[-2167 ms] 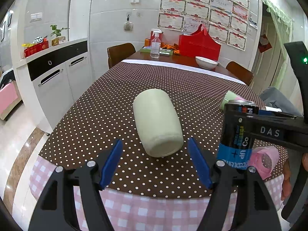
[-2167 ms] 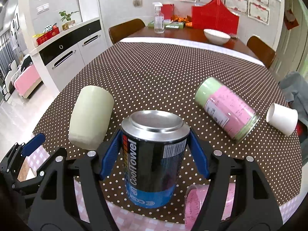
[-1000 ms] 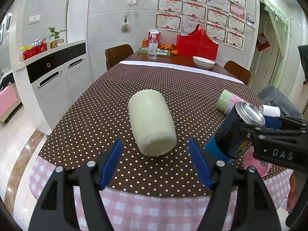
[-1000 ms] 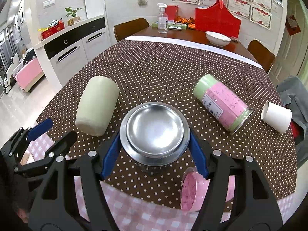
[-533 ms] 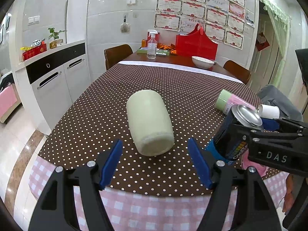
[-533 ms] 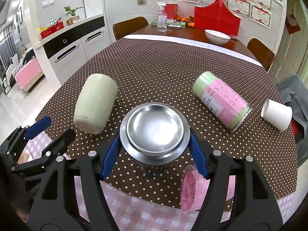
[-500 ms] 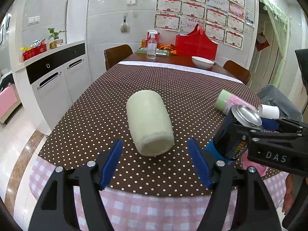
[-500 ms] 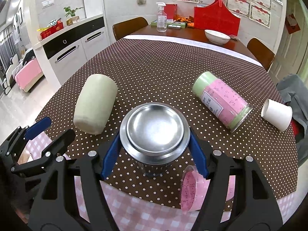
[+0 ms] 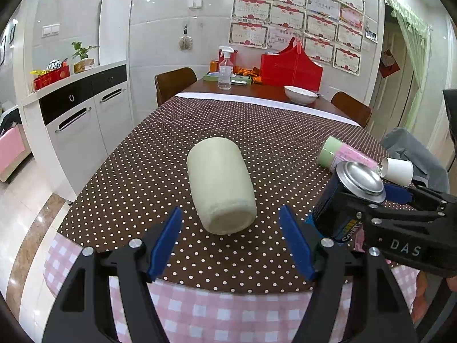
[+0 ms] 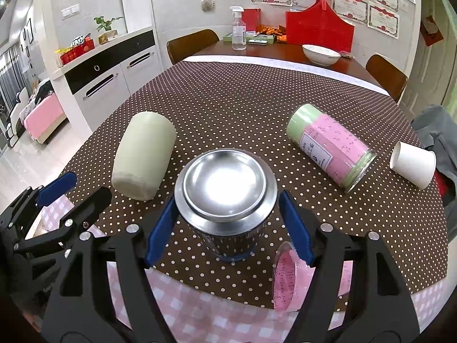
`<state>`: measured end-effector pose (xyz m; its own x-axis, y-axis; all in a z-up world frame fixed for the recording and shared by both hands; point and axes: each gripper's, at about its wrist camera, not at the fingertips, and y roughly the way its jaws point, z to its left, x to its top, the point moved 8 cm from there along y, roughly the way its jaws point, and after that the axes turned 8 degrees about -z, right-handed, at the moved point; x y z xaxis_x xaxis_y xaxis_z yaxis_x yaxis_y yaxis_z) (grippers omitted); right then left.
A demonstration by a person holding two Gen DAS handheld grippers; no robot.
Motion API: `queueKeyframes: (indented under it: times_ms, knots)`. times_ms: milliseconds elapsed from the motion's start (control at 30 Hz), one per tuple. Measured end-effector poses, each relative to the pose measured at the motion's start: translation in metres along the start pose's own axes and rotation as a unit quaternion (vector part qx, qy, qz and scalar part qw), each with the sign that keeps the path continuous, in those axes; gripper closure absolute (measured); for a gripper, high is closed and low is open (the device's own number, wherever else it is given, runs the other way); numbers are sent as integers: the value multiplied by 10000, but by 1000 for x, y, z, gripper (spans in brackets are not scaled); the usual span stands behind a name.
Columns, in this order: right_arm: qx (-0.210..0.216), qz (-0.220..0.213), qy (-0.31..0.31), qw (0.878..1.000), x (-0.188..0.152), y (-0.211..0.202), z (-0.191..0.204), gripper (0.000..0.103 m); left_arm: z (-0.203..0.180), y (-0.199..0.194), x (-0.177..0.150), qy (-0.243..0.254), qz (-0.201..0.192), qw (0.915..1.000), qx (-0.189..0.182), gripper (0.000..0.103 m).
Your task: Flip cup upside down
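Note:
A dark blue metal cup (image 10: 225, 194) with a shiny silver base on top is held tilted between the blue pads of my right gripper (image 10: 227, 225), low over the table's near edge. In the left wrist view the same cup (image 9: 347, 200) leans at the right, with the right gripper's black body (image 9: 405, 228) around it. My left gripper (image 9: 230, 243) is open and empty, just short of a pale cream cup (image 9: 220, 185) that lies on its side; this cup also shows in the right wrist view (image 10: 142, 155).
A green and pink canister (image 10: 331, 147) and a white paper cup (image 10: 412, 164) lie on the polka-dot tablecloth (image 10: 242, 103) at the right. A pink lid (image 10: 288, 280) stands at the near edge. A bowl (image 10: 321, 54), spray bottle (image 10: 238, 33) and red bag (image 10: 320, 30) stand far back.
My right gripper has tipped the blue cup from upright to tilted, its silver base now facing the camera, and lowered it toward the table. The left gripper has stayed open.

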<state>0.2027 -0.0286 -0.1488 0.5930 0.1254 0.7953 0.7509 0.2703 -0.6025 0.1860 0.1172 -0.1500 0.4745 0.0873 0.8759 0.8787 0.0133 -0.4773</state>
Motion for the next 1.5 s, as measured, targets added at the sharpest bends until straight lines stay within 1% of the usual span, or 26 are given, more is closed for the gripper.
queueKeyframes:
  times_ms: [367, 833, 933, 1067, 1167, 1233, 1333, 1400, 1500]
  knots:
    - [75, -143, 88, 9998, 1, -13, -1, 29, -4, -7, 4, 9, -62, 10000, -6, 33]
    - [160, -624, 211, 9977, 13, -50, -14, 28, -15, -30, 19, 22, -296, 9995, -102, 33]
    - [168, -791, 237, 9964, 16, -59, -18, 28, -18, -37, 23, -1, -389, 9991, -148, 33]
    - [131, -1118, 213, 9934, 19, -76, -21, 27, -24, -47, 29, -15, -582, 9981, -212, 33]
    - [-7, -1521, 123, 9883, 23, -95, -24, 22, -30, -57, 33, 6, -760, 9967, -288, 33]
    - [-70, -1707, 84, 9853, 23, -103, -27, 21, -35, -64, 36, 43, -869, 9957, -325, 33]
    - [-169, -1930, 76, 9810, 23, -116, -30, 18, -41, -74, 40, 126, -1065, 9937, -333, 28]
    - [-237, -2157, 100, 9761, 23, -127, -34, 16, -45, -82, 42, 198, -1231, 9917, -307, 28]
    - [-383, -2381, 96, 9704, 21, -137, -37, 16, -52, -89, 43, 297, -1376, 9895, -339, 27]
